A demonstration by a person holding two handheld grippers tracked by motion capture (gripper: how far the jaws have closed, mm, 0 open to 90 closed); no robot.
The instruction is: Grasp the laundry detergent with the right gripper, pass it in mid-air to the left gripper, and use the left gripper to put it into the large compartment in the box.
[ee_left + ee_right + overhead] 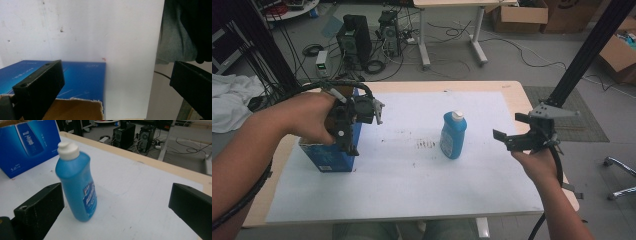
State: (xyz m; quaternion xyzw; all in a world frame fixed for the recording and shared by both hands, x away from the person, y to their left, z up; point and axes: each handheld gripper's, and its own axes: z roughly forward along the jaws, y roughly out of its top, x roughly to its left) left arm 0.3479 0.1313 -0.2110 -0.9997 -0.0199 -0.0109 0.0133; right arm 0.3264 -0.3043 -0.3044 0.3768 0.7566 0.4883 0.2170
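Right of the blue bottle (453,135), well apart from it, my right gripper (517,131) hovers with jaws spread wide. Bottle stands upright on the white sheet (412,185). Left of the bottle, my left gripper (362,112), jaws apart, hangs over the open blue box (329,159).

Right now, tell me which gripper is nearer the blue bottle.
Right. The right gripper hovers open just off the blue bottle, fingers aimed at it. The left gripper is farther off, open above the blue box across the table.
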